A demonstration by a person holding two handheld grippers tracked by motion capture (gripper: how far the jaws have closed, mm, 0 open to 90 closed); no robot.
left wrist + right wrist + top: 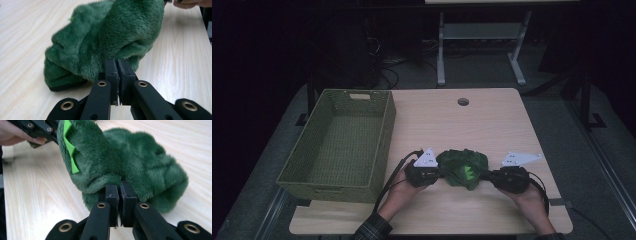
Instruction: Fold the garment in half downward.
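Note:
A fluffy dark green cloth [463,168] lies bunched on the light wooden table near its front edge, with a bright green patch [70,150] on it. My left gripper [435,172] is shut on the cloth's left edge [107,37], the jaws pinching the plush at their tips [117,63]. At the opposite side my right gripper [490,177] is shut on the cloth's right edge [130,162], its tips [120,188] buried in the fur. In the right gripper view the left gripper [41,128] and its hand appear at the top left, behind the cloth.
An olive woven basket [384,132] stands empty on the table's left side, close to my left hand. A round cable hole [463,102] is at the table's back. A second table's legs [441,50] stand on the floor beyond.

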